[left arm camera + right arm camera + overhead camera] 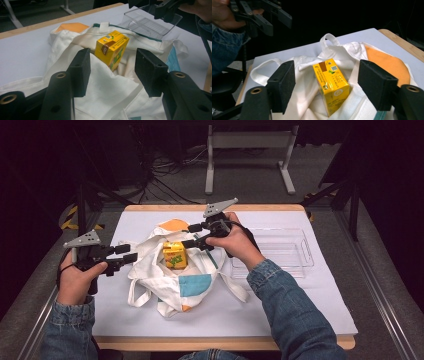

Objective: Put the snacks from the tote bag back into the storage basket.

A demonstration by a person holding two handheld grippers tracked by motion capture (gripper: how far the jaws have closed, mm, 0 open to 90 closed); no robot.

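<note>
Sitting in the white bag [165, 270], the yellow carton [175, 255] hides its base; both tongs gape empty.

table lit brightly from above, surroundings dark; gripper views perhaps slightly soft up close.

One yellow carton [175, 255], one cloth bag [165, 285], one clear tray [295, 251]

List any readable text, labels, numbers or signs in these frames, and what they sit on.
Nothing can be read.
Yellow cardboard drink carton: a QR-like code square and small print on its top beside a brown patch, a round white emblem low on one side, green graphics on another; all too small and blurred to read.
White cloth tote bag: orange and teal patches, no lettering.
Clear plastic tray: no print.
</note>
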